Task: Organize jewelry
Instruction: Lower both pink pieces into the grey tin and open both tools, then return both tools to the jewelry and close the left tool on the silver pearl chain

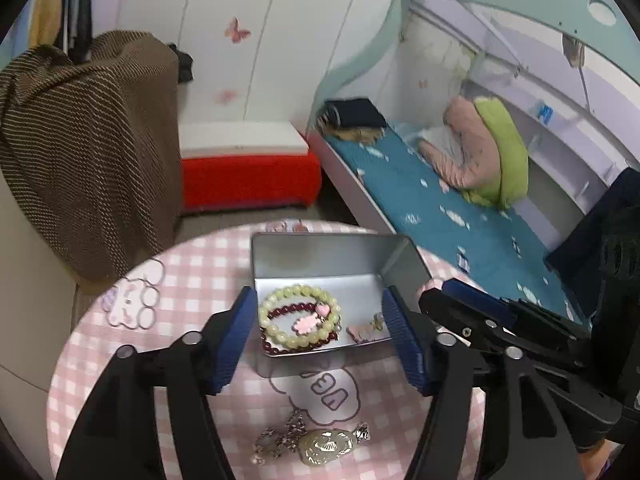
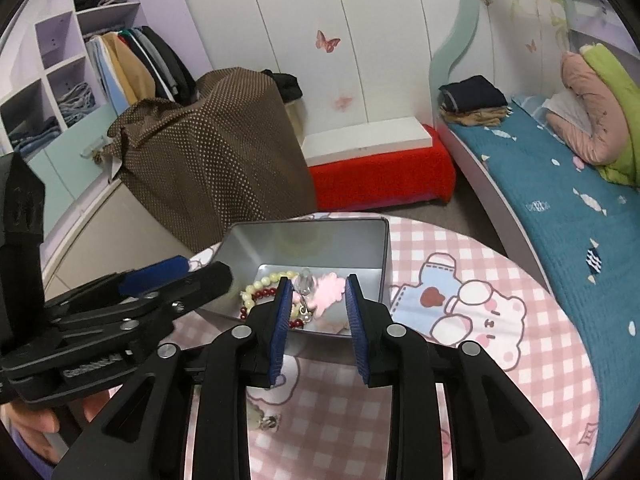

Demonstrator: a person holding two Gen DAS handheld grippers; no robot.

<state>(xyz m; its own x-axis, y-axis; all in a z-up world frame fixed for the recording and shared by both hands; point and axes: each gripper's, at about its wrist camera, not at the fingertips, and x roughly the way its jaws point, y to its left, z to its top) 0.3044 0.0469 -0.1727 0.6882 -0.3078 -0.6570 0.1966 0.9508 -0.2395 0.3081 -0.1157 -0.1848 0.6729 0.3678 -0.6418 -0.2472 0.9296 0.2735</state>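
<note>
Pink-and-white checked cloth with cartoon bears covers the round table (image 1: 192, 264), which fills the lower half of both views; behind it are a blue-sheeted bed (image 1: 448, 204) at the right and a red-covered bench (image 1: 248, 176) near centre, with a brown draped bundle (image 1: 88, 152) at the left.

An open silver tin (image 1: 320, 256) sits near the table's far edge in the left wrist view, with bare cloth to its left and in front of it. Inside lie two bead bracelets, overlapping: a pale green bracelet (image 1: 298, 314) and a dark red bracelet (image 1: 296, 308), with a pink fish-shaped charm (image 1: 306, 323) and a small pink heart (image 1: 322, 309) on top. A pink hair clip (image 1: 366, 330) lies in the tin's lower right corner.

The left gripper (image 1: 320, 336) hangs over the tin's near edge, its blue pads wide apart and holding nothing, one at each side of the tin's near end. Low in that frame, between the fingers, a chain necklace with a pale pendant (image 1: 326, 444) lies on the cloth outside the tin.

In the right wrist view the right gripper (image 2: 318, 316) has its fingers partly apart over the tin's near wall; a clear drop earring (image 2: 304, 286) and the pink clip show between them, though whether anything is held cannot be told. The table's right side there is open cloth.
</note>
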